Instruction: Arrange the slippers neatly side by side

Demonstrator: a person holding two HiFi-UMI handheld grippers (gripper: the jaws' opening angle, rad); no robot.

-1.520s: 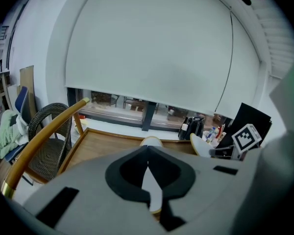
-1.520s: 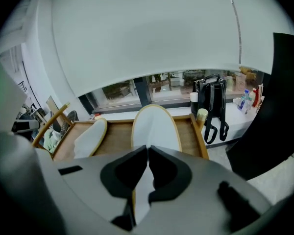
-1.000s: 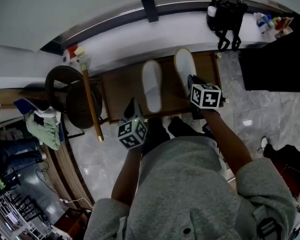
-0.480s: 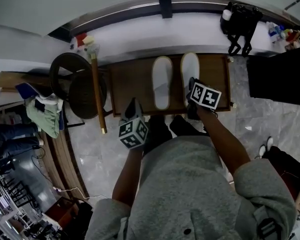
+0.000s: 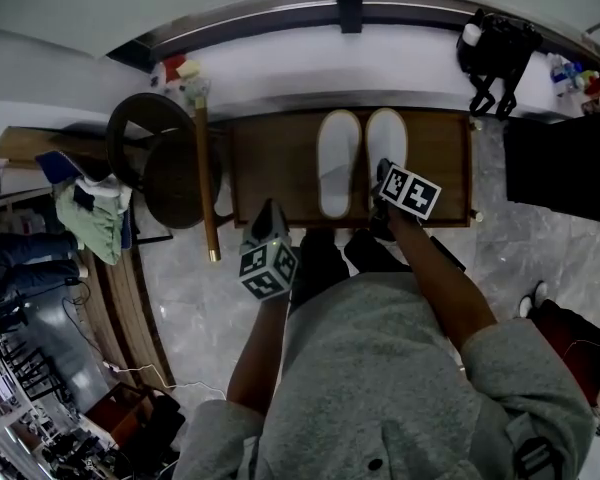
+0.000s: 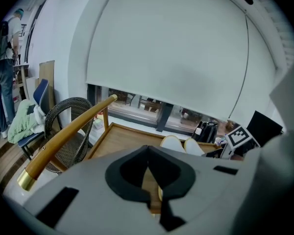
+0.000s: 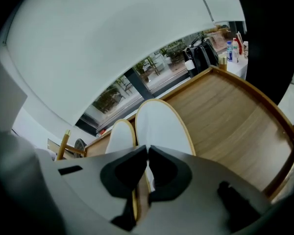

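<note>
low wooden table [image 5: 270,168] fills the upper centre of the head view, raised lip all round. both slippers sit on it, right of centre, toes toward the top of the frame: left slipper [image 5: 338,163] and right slipper [image 5: 387,146]. they're parallel and just beside each other, heels roughly level. looks nearly done to me.

right gripper [image 7: 147,153] is at the heel end of the right slipper, lower middle of its own view. jaws are closed down on a thin tan strip that reads as that slipper's sole rim. can't fully rule out the neighbour's rim, the two edges run together there. left gripper [image 6: 148,152] hangs off the table's near edge, lower left of the slippers in the head view, jaws together, nothing in them.

risks, biggest first:
- release with any sideways pull -> heel swings, pair goes out of parallel. soft slipper on smooth wood, likely slides easily.
- lifting away before the jaws open -> heel comes up with the gripper and flops back crooked, maybe onto the left slipper.
- if both rims are pinched, both shift.
- withdrawing low -> gripper body clips the heel or the table lip.
- left gripper is idle, so nothing pins the left slipper if it's nudged.
</note>
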